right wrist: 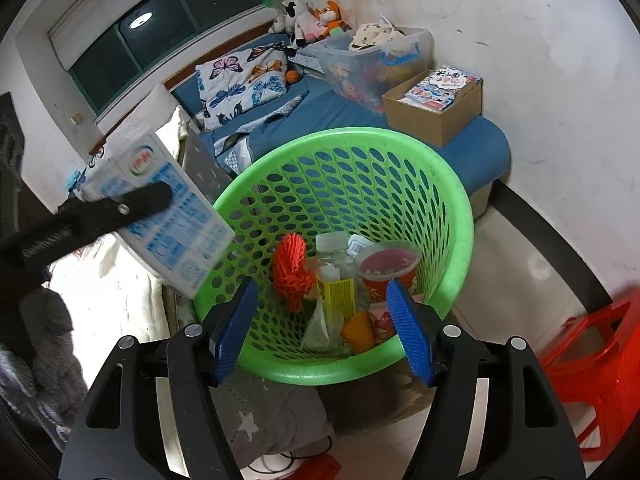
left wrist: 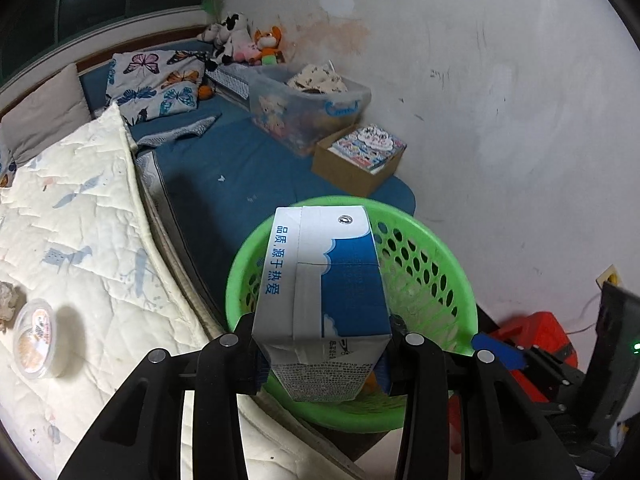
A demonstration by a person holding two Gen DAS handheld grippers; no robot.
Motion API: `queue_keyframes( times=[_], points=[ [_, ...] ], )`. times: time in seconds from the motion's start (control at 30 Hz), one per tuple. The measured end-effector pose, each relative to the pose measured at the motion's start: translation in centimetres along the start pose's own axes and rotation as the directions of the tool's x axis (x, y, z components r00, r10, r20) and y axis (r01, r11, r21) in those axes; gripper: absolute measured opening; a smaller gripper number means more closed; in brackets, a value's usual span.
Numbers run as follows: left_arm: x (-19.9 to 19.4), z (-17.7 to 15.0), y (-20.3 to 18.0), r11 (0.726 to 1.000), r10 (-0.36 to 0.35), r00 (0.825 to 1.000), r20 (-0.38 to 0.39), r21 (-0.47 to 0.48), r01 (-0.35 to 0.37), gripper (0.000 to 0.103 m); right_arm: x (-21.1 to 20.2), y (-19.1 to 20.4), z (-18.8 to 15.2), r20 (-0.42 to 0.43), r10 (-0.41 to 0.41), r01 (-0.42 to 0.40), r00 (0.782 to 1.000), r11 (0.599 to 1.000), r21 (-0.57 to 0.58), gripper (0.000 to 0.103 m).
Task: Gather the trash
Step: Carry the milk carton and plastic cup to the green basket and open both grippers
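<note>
A: The left gripper clamps the milk carton over the green basket, hiding its contents.

B: The right wrist view shows them: orange yarn, a red cup. The right gripper gapes wide, holding nothing; carton at ten o'clock.

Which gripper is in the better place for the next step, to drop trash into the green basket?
Left. The left gripper is shut on the milk carton, held at the green basket rim. The right gripper is open and holds nothing.
</note>
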State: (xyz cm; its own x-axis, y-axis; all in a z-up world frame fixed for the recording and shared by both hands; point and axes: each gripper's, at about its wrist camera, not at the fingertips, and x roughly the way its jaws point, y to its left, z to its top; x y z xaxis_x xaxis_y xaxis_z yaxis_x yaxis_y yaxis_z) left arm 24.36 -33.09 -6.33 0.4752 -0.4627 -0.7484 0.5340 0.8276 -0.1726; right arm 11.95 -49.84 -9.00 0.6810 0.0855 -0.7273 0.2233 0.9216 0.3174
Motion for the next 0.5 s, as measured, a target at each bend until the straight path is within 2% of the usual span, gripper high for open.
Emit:
queue_keyframes(
  times=[0.13, 0.5],
  points=[
    [0.61, 0.0, -0.13, 1.0, -0.024, 1.0, -0.009, 0.002, 0.024, 0.039, -0.11, -0.33, -0.11, -0.001, -0.005, 0.005, 1.0, 1.0, 0.003, 0.067],
    [0.03, -0.4, 0.47, 1.0, -0.028, 1.0, 0.002, -0.002, 0.028, 0.054, -0.38, -0.09, -0.16, 0.005, -0.004, 0.004, 1.0, 1.0, 0.014, 0.067]
  ],
)
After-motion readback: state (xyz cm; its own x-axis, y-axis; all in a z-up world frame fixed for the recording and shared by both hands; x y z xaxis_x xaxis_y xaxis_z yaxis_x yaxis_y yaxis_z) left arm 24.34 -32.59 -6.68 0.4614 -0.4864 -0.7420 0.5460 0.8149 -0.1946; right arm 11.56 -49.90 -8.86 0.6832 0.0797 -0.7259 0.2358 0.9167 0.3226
